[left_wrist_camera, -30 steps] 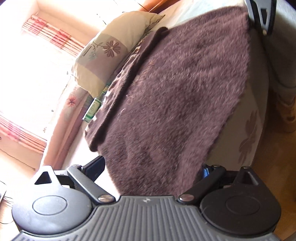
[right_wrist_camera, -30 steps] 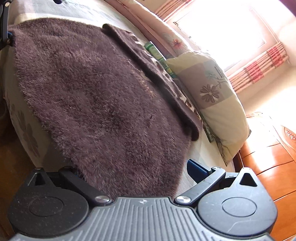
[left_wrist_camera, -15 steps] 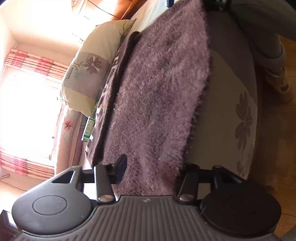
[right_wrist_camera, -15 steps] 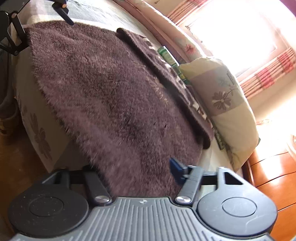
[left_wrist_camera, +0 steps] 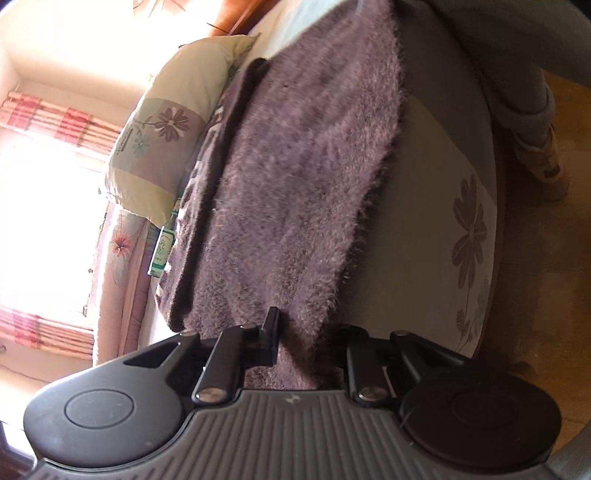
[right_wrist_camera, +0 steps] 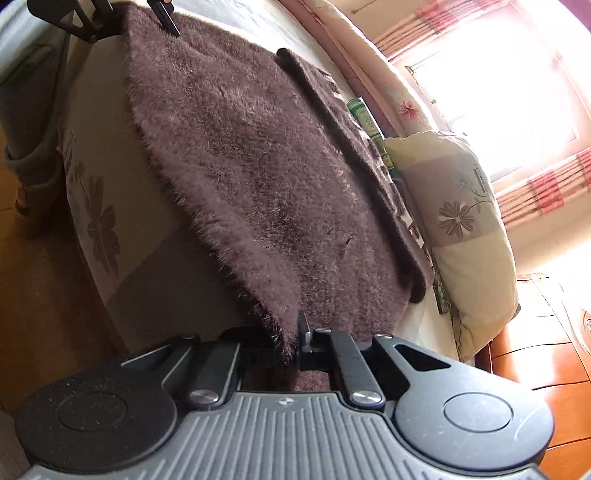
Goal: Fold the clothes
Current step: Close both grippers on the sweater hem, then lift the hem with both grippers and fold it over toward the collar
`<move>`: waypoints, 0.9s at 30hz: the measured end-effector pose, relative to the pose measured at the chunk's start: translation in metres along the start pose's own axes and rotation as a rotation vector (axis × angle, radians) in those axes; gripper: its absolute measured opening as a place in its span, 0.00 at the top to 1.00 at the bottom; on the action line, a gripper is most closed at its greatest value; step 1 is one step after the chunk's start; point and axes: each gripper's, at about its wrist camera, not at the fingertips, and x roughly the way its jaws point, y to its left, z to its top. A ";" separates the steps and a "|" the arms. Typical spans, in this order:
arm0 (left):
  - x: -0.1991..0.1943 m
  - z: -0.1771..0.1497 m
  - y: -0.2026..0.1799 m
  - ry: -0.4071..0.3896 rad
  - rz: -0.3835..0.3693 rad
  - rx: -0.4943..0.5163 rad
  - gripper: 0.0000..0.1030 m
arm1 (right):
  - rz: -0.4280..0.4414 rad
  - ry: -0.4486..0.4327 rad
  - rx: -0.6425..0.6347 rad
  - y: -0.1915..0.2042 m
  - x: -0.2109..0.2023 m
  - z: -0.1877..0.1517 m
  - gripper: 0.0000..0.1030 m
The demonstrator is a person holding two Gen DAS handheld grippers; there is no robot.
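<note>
fabric of a fuzzy brown sweater (left_wrist_camera: 303, 177) is seen spread flat across the bed (left_wrist_camera: 436, 206), its near edge hanging a little over the side of the mattress. in the left wrist view, the left claw (left_wrist_camera: 299, 343) is closed down on one bottom corner of the sweater; the dark fibres are bunched between the two fingers, and only a narrow gap filled with cloth is left between them. in the right wrist view, the right claw (right_wrist_camera: 284, 347) is likewise pinched on the opposite corner of the same edge, with the fluffy hem squeezed between its fingers. the left claw (right_wrist_camera: 107, 18) is also caught at the top left of the right wrist view, at the far corner of the garment.

a sleeve (right_wrist_camera: 354, 162) is laid folded along the far side of the sweater, toward the pillow. a pale pillow (left_wrist_camera: 166, 129) with a purple band and a printed flower is placed beside the sweater, next to the window side of the bed. a green and white box (left_wrist_camera: 161, 254) is wedged between the sweater and the pink floral bedding (left_wrist_camera: 118, 251). the bed sheet is printed with large dark flowers on its hanging side. a brightly lit window with red-striped curtains (right_wrist_camera: 543, 192) is seen beyond the pillow. a person's leg in grey trousers (left_wrist_camera: 517, 74) and a tan boot (left_wrist_camera: 546, 166) are seen on the wooden floor beside the bed. an orange wooden cabinet (right_wrist_camera: 532, 362) is seen beside the pillow in the right wrist view.
</note>
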 end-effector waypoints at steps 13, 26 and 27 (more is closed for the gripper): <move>0.018 0.008 0.040 -0.031 0.032 0.000 0.85 | -0.015 -0.012 -0.016 -0.036 0.006 0.018 0.90; 0.054 0.022 0.089 -0.057 0.084 -0.035 0.90 | -0.068 -0.039 0.007 -0.081 0.034 0.041 0.91; 0.056 0.023 0.093 -0.059 0.088 -0.041 0.90 | -0.073 -0.041 0.011 -0.085 0.037 0.042 0.91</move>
